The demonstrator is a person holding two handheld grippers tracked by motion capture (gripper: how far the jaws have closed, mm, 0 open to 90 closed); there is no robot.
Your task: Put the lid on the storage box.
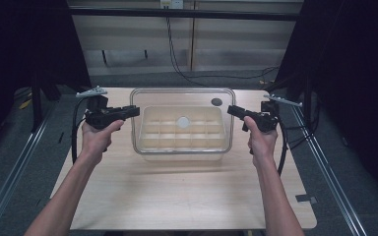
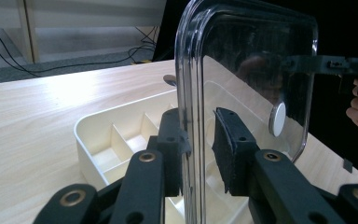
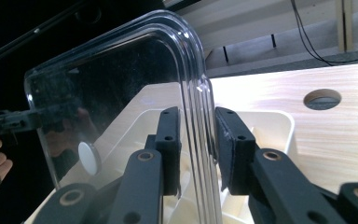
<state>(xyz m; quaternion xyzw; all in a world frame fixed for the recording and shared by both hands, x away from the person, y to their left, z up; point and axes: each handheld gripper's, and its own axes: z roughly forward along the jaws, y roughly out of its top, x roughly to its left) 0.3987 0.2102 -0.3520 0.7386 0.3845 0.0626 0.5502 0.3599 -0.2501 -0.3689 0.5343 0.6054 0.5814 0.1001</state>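
A clear plastic lid point(image 1: 182, 96) with a white round knob point(image 1: 183, 121) hangs level just above a cream box point(image 1: 150, 142) divided into several compartments, at the middle of the table. My left gripper point(image 1: 135, 111) is shut on the lid's left edge and my right gripper point(image 1: 231, 110) on its right edge. In the left gripper view the lid point(image 2: 242, 70) stands on edge between the jaws of the left gripper point(image 2: 200, 144), with the box point(image 2: 116, 140) below. In the right gripper view the right gripper point(image 3: 199, 144) clamps the lid's thick rim point(image 3: 193, 84).
The light wooden table point(image 1: 177, 191) has a dark round hole point(image 1: 216, 102) at the back right, seen through the lid. Metal rails point(image 1: 15, 162) run along both sides. Black cables point(image 1: 177, 64) trail on the floor behind, and dark curtains flank the table.
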